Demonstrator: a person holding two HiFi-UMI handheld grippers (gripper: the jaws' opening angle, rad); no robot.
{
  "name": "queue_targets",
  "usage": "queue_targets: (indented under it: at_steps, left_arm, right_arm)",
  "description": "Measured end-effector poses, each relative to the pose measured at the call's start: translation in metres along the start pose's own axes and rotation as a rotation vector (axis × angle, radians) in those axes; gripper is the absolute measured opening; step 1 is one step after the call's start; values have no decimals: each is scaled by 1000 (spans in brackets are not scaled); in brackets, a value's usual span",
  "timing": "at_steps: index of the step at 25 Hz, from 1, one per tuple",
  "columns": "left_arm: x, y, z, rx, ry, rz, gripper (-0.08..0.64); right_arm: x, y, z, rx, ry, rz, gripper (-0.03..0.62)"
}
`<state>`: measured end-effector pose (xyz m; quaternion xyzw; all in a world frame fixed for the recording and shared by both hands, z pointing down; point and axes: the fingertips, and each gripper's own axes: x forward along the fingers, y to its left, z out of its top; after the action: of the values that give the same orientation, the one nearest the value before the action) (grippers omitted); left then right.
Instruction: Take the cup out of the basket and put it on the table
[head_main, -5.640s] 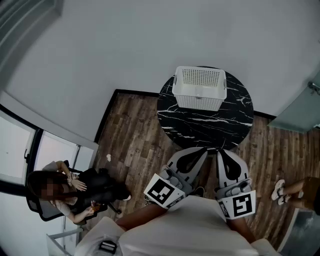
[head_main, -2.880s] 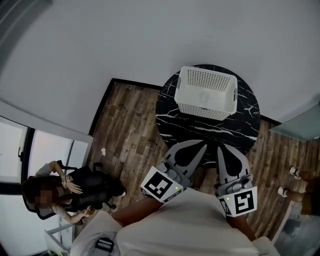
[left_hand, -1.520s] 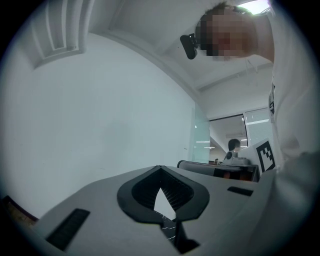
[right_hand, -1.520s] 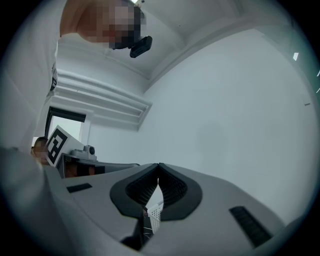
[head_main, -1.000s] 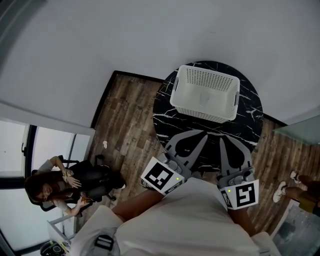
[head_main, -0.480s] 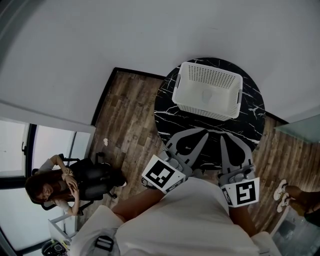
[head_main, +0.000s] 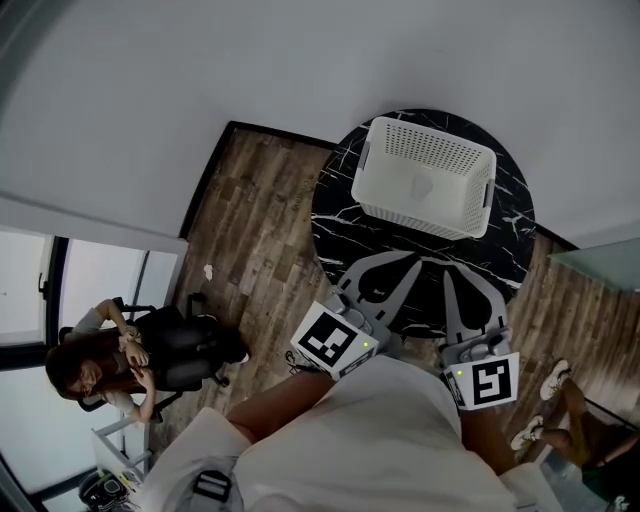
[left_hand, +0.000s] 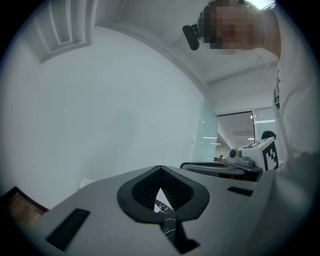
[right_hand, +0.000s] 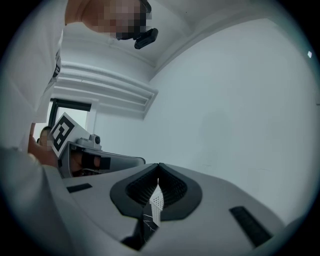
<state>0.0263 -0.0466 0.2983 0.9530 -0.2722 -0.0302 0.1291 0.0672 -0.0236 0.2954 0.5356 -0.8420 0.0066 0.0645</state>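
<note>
A: So, where is the cup (head_main: 421, 184)?

B: Inside the white basket (head_main: 470, 212), a pale shape on its floor. The basket stands on the round black marble table (head_main: 336, 214), toward the far side.

A: And the claws?

B: Both are held low at the table's near edge, well apart from the basket. The left gripper (head_main: 412, 260) has its jaws closed tip to tip with nothing between them. Its own view shows only a sliver of marble through the slit. The right gripper (head_main: 450, 278) is the same: jaws together, empty, with basket mesh and marble glimpsed through the gap.

A: Anything else?

B: A seated person (head_main: 95, 365) on the wooden floor (head_main: 260, 240), off to the left.
</note>
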Motion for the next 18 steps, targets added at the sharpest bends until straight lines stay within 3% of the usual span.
queue_targets:
  at_steps: [6, 18]
  left_arm:
    - [-1, 14, -9, -8, 7, 11, -2]
    - [4, 41, -28, -44, 23, 37, -2]
  right_arm:
    - [14, 10, -10, 34, 14, 6, 6]
    - [41, 12, -28, -23, 75, 67, 8]
